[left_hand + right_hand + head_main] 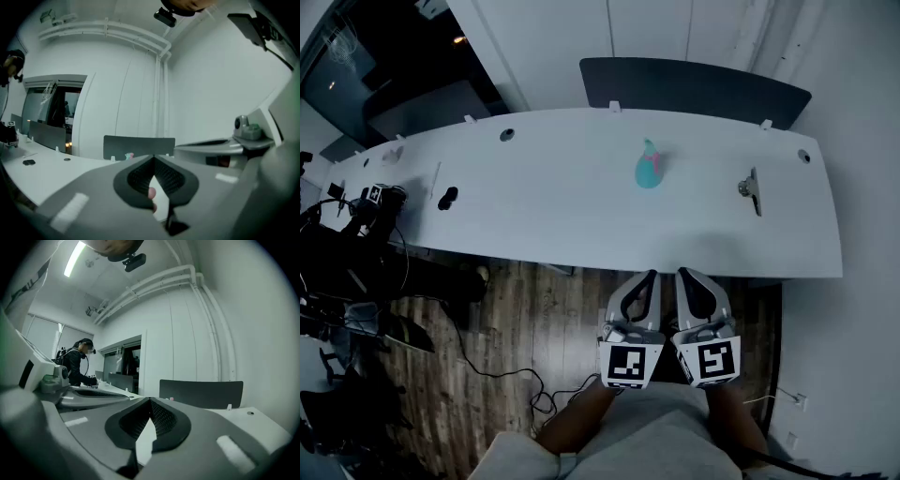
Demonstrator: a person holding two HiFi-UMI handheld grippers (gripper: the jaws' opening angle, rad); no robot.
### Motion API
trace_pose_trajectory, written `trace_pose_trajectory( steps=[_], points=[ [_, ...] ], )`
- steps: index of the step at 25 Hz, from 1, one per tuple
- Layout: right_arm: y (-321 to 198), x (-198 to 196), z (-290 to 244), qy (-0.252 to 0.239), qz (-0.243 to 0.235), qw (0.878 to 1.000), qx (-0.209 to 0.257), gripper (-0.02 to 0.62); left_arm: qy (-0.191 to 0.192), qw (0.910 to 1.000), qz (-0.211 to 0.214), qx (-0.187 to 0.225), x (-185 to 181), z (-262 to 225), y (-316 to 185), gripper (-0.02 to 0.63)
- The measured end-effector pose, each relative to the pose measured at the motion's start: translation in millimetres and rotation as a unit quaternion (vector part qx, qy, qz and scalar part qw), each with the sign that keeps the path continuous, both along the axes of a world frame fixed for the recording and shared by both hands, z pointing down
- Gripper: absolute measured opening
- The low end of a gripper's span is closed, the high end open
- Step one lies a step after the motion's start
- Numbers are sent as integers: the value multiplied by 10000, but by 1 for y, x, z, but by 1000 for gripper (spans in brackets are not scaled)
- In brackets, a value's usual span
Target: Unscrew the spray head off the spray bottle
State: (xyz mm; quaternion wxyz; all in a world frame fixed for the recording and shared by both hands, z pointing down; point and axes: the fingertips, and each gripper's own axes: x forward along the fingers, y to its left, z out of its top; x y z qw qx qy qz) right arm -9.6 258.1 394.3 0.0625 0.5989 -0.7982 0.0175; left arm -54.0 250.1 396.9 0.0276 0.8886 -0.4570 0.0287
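Scene: A long white table (581,211) curves across an office room, seen from above the person's lap.
Spray bottle: A teal spray bottle (650,165) with a pink patch stands upright on the table, toward its far edge, at 12 o'clock from the two grippers and well apart from them.
Left gripper: The left gripper (652,276) hangs over the floor, short of the table's near edge, pads pressed together with nothing gripped.
Right gripper: The right gripper (682,274) sits just beside it at 3 o'clock, jaws likewise closed on nothing.
Table top: A small black object (447,198) lies at 9 o'clock from the bottle. A metal clamp (750,190) sits at 3 o'clock from it. Round cable holes (506,135) mark the far edge.
Screen: A dark partition panel (694,89) rises behind the table's far edge, at 12 o'clock from the bottle.
Floor: Dark wood planks (516,309) run under the table, with loose cables (539,398) trailing at 8 o'clock from the grippers.
Room: White walls carry white pipes (154,280) below the ceiling, where a strip light (75,258) glows.
Bystander: A person in dark clothes (77,363) bends over the table's far end.
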Motion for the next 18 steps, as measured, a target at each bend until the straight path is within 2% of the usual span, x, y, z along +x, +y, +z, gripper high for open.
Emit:
trace_pose_trajectory(
  steps=[3,6,13,18],
  points=[
    [-25,9,3,-55,-11,10000,-59,-2,-77,9999,-38,-93,8,7,-21,2],
    [-59,17,2,-62,-98,9999,27,-2,-174,9998,-65,49,18,6,-50,0],
    [-145,32,-26,-16,-535,9981,295,-2,-208,9986,-449,164,37,-18,-133,0],
    [-182,57,-10,-136,-659,9977,75,-2,-337,9973,-649,22,55,-5,-166,0]
  ],
)
